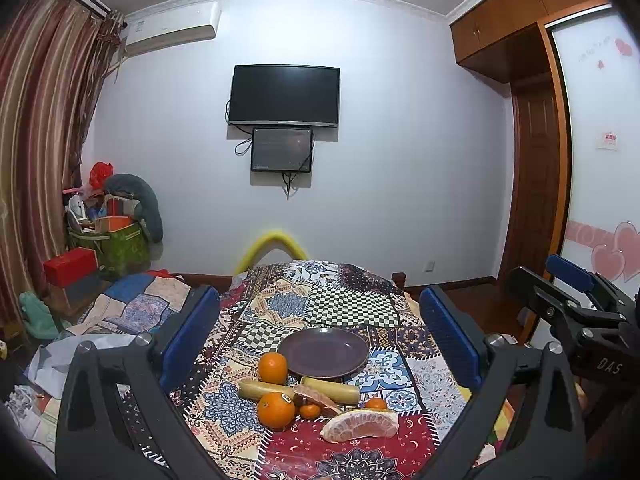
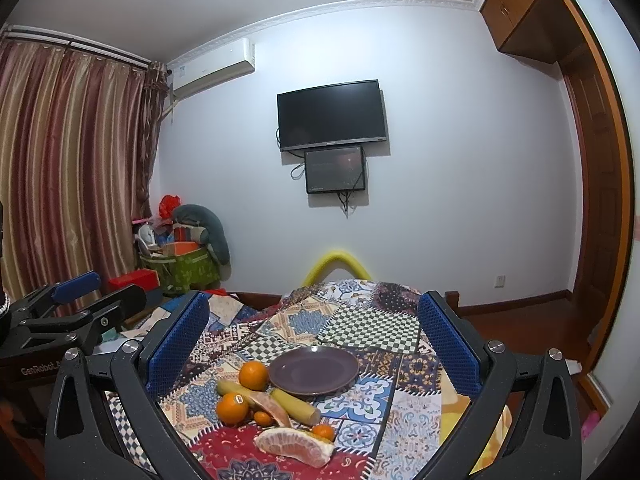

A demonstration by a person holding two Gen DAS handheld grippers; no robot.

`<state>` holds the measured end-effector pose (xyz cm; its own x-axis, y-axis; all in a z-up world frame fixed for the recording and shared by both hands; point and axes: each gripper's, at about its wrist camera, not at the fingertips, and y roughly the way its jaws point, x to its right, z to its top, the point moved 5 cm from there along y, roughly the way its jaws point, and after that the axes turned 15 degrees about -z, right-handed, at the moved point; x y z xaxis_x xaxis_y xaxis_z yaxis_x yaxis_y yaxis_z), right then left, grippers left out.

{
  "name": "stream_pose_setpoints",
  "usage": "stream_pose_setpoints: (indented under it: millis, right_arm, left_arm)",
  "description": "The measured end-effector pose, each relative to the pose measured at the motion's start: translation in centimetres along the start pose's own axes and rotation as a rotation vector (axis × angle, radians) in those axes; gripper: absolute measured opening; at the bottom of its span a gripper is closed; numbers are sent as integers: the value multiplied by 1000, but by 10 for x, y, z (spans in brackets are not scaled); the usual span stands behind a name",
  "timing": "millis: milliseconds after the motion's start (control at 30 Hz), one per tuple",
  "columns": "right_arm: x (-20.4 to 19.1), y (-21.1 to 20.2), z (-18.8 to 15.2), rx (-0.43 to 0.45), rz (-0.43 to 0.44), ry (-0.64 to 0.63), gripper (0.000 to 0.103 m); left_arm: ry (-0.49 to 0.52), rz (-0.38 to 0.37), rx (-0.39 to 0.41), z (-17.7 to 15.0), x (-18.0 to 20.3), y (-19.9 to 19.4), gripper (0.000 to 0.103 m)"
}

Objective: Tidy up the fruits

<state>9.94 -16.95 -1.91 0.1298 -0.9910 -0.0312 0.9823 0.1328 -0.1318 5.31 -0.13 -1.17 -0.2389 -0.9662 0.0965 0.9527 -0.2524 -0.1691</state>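
Observation:
A dark purple plate (image 1: 323, 352) (image 2: 314, 370) lies bare on the patchwork tablecloth. In front of it sit two oranges (image 1: 273, 367) (image 1: 276, 410), two yellowish stalk pieces (image 1: 264, 391) (image 1: 332, 388), a peeled pomelo wedge (image 1: 360, 426) (image 2: 296, 446), a thinner pomelo slice (image 1: 316, 398) and two small tangerines (image 1: 310, 411) (image 1: 376, 403). My left gripper (image 1: 320, 340) hovers open above the fruit with nothing between its blue pads. My right gripper (image 2: 312, 344) is likewise open and holds nothing; it also shows at the right (image 1: 560, 292) of the left wrist view.
The table (image 1: 352, 304) drops off to wooden floor on the right. A bed with a patchwork cover (image 1: 136, 304) lies left. A yellow foam arch (image 1: 276, 240) rises behind the table's far edge. Boxes and bags (image 1: 108, 232) pile up in the far left corner.

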Motion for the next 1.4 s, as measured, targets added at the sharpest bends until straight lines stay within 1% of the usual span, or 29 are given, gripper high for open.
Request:
stream_pose_setpoints:
  millis: [133, 233, 400, 500, 633, 667, 767, 867, 933, 1000, 1133, 1300, 1400]
  right_arm:
    - [1, 5, -3, -13, -11, 0, 103]
    - [3, 12, -9, -37, -35, -6, 103]
    - [4, 33, -28, -104, -54, -39, 103]
    - [4, 47, -44, -150, -58, -77, 103]
    - [0, 64, -67, -217, -38, -139, 103]
    - [-1, 66, -70, -229, -35, -147, 103]
    - [-2, 82, -91, -301, -25, -182, 103]
    - [0, 97, -118, -399, -1, -180, 103]
    - [2, 104, -131, -445, 13, -172, 103]
    - [2, 108, -139, -476, 17, -182, 103]
    - [-1, 117, -160, -532, 34, -211, 103]
    - [-7, 126, -185, -612, 83, -221, 102]
    - [-8, 135, -199, -667, 99, -217, 97]
  left_arm:
    - [0, 5, -10, -4, -2, 4, 101]
    - [-2, 11, -32, -9, -6, 11, 101]
    - [-26, 24, -87, -24, -20, 27, 101]
    - [-52, 34, -138, -37, -35, 39, 101]
    - [-87, 50, -207, -59, -54, 56, 101]
    - [-93, 56, -223, -65, -58, 60, 100]
    - [-107, 75, -275, -82, -69, 72, 93]
    - [-117, 72, -320, -98, -78, 80, 93]
    - [-127, 81, -345, -110, -84, 85, 93]
    - [-149, 88, -376, -123, -92, 91, 93]
    - [-222, 70, -445, -149, -102, 105, 93]
    - [-245, 104, -517, -178, -111, 119, 93]
    - [-264, 92, -536, -188, -112, 124, 93]
